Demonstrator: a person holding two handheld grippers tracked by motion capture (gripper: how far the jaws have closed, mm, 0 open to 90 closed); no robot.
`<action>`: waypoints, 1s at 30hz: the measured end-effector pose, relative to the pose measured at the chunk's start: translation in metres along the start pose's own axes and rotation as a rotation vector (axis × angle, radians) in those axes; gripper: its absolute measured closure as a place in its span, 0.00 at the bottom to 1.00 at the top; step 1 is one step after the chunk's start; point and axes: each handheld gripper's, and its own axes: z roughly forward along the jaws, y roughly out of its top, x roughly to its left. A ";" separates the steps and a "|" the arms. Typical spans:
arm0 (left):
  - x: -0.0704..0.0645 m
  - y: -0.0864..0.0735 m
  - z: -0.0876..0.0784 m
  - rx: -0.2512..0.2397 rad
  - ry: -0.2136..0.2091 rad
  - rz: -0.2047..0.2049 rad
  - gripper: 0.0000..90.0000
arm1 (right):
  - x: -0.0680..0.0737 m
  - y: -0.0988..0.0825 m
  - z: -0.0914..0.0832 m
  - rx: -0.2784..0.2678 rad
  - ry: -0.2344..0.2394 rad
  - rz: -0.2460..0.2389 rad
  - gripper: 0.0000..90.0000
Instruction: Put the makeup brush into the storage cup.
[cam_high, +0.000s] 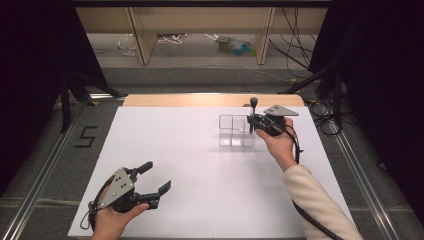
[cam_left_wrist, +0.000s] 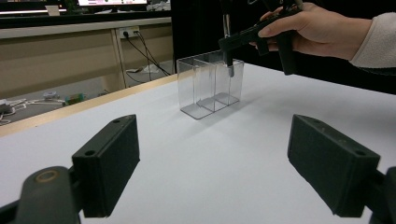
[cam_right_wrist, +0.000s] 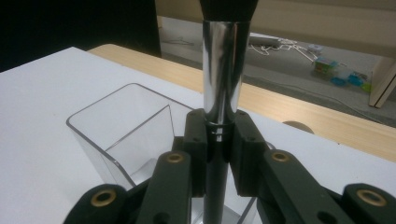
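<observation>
A clear plastic organizer (cam_high: 232, 131) with side-by-side compartments stands on the white tabletop (cam_high: 200, 175), right of centre toward the back. My right gripper (cam_high: 251, 120) is shut on a makeup brush (cam_high: 254, 101), held upright with the dark bristle head on top. The right gripper view shows the jaws clamping the brush (cam_right_wrist: 222, 79) just below its shiny metal ferrule, above the organizer's rim (cam_right_wrist: 116, 102). In the left gripper view, the brush's lower end (cam_left_wrist: 230, 70) dips into the organizer's (cam_left_wrist: 205, 86) end compartment nearest the hand. My left gripper (cam_high: 157, 176) is open and empty near the front left.
A wooden table edge (cam_high: 210, 100) runs behind the white top. Cables and small items lie on the floor (cam_high: 235, 45) beyond it. A "5" mark (cam_high: 86, 136) is on the floor to the left. Dark stands flank both sides.
</observation>
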 end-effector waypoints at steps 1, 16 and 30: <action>0.000 0.000 0.000 -0.001 0.000 0.000 0.19 | 0.000 0.000 0.000 -0.003 -0.003 0.001 0.88; 0.000 0.000 0.000 -0.001 0.000 0.001 0.19 | 0.001 -0.002 0.000 0.019 0.001 0.015 0.88; 0.000 0.000 0.000 -0.002 -0.001 -0.008 0.19 | 0.003 0.010 -0.007 -0.017 -0.033 -0.010 0.59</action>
